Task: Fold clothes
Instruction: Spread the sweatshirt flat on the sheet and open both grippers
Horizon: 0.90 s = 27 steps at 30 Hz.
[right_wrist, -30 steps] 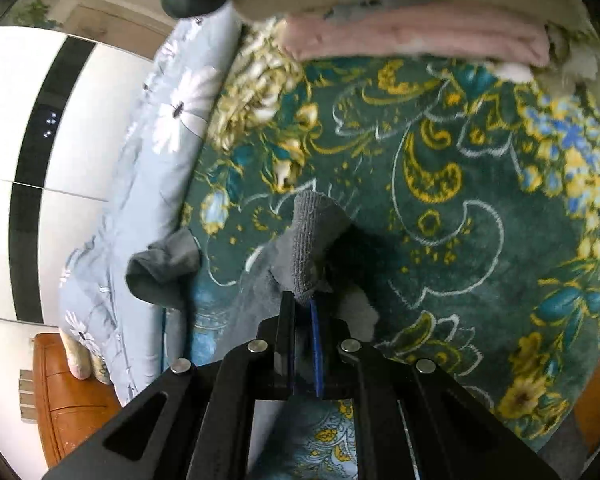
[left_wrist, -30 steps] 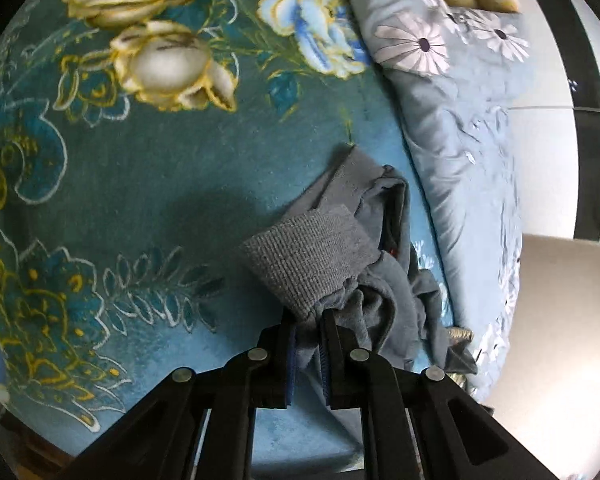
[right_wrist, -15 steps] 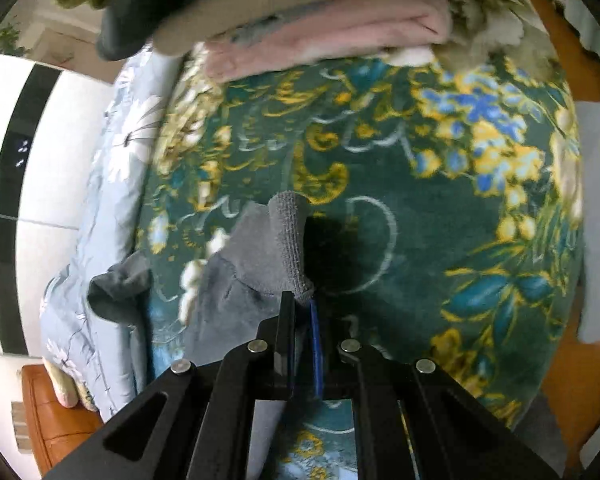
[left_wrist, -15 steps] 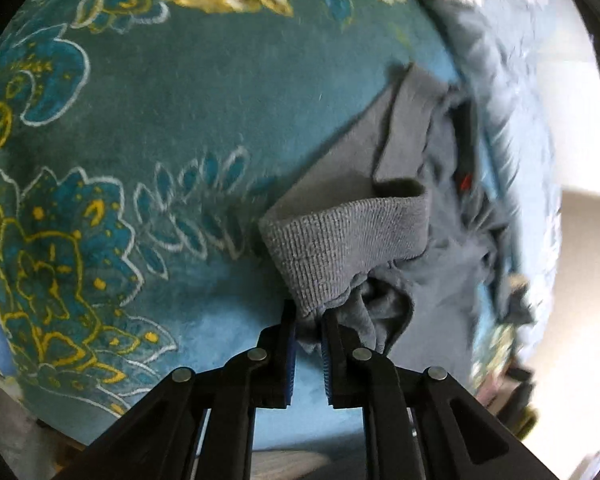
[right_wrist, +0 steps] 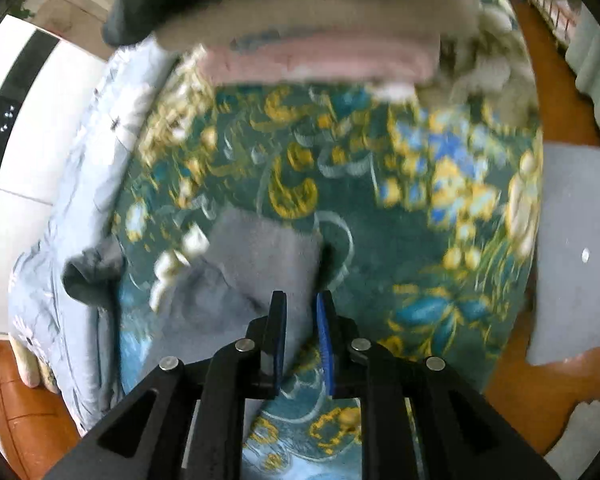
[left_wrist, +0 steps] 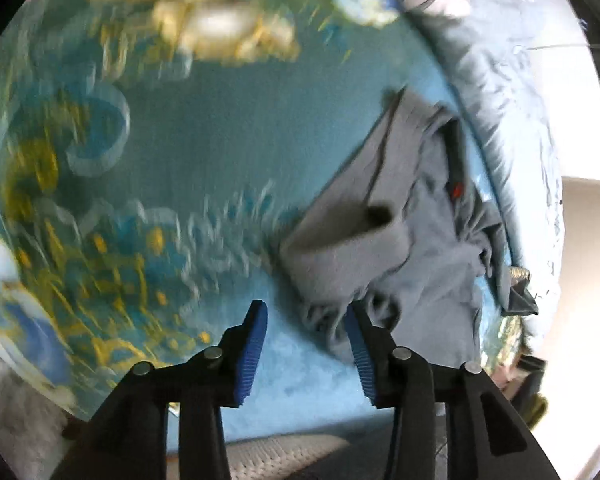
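Your left gripper [left_wrist: 306, 316] has its blue-padded fingers [left_wrist: 254, 344] spread wide apart and holds nothing; the bunched edge of the grey garment [left_wrist: 404, 240] lies just beyond and touches or nearly touches the right-hand pad. In this view the garment rests on the teal floral blanket [left_wrist: 204, 152], with its ribbed cuff [left_wrist: 340, 248] folded over toward you and the rest of the cloth crumpled to the right against the pale blue quilt [left_wrist: 512, 128]. A small red mark [left_wrist: 456, 190] shows near a dark fold in the garment. The left view is motion-blurred, so fine detail of the blanket pattern cannot be read. Your right gripper [right_wrist: 300, 312] has its fingers [right_wrist: 278, 328] set a narrow gap apart, and grey cloth of the garment [right_wrist: 256, 264] sits between them; whether the pads press on the cloth cannot be told from this view. From the right wrist, the garment lies on the blanket [right_wrist: 380, 240] near the left side, with one sleeve end [right_wrist: 88, 276] draped onto the quilt [right_wrist: 80, 200]. A stack of folded clothes [right_wrist: 320, 40], with pink and beige layers, sits at the far edge of the blanket. A grey cushion [right_wrist: 572, 248] lies to the right, beside the blanket.
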Motion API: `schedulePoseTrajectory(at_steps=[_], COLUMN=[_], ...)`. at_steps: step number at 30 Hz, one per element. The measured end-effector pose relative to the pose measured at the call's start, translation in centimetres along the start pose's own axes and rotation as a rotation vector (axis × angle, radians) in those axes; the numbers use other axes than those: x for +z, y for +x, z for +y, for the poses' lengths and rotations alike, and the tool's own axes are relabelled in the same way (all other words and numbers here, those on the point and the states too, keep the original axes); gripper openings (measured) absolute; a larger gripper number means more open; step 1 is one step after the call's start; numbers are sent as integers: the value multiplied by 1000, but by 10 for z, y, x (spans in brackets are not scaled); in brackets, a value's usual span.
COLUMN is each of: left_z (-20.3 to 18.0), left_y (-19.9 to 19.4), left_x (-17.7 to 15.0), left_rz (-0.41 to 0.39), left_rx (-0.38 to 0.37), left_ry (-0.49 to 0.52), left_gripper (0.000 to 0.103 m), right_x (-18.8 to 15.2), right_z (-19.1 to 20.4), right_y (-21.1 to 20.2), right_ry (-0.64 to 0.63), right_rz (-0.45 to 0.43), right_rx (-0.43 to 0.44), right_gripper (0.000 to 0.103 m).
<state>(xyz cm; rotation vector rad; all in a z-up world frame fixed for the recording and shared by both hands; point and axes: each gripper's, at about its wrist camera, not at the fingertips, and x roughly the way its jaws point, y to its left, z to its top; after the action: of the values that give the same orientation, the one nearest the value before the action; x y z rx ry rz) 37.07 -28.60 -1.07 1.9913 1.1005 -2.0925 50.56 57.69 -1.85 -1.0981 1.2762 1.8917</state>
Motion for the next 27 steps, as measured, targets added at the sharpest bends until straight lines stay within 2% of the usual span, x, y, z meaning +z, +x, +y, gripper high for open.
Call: schedulePoseTrajectory(at_steps=[1,2,4,5,9,12,14,18,21,25,27], left_z=[-6,-9,-14,-26,-57,-56,-53,-48,-50,-56,-59], left_y=[-3,-1,12,27,65,74,74,68,65,65,67], left_x=[7,13,30,42,43,37,36,37,40,42,41], left_rz=[-28,-40,-47,-41,-8,18,31,10,2,4,9], left_rx=[4,6,9,16,66,105,117,155,175,182,184], left_ry=[19,24,19,12,-34,-58,-74,-92,-87,-73,-64], left_gripper=[52,54,55,55,55,55,55,55,55,55,55], right_x=[4,7,13,14,30,37,30,7,-1,-3,-5], right_z=[9,19,43,50,59,57,65,82,94,116,128], right_y=[3,7,27,33,66,82,87,84,75,69,71], right_ry=[-23,-46,-100,-113,-86,-63,-106,-259,-377,-552,-643], right_rz=[10,20,63,73,108,160,197,192,141,112,134], right_rx=[9,19,6,1,-54,-41,-7,-35,-50,-23,17], right_gripper=[20,29,41,42,43,43,43,43,43,43,43])
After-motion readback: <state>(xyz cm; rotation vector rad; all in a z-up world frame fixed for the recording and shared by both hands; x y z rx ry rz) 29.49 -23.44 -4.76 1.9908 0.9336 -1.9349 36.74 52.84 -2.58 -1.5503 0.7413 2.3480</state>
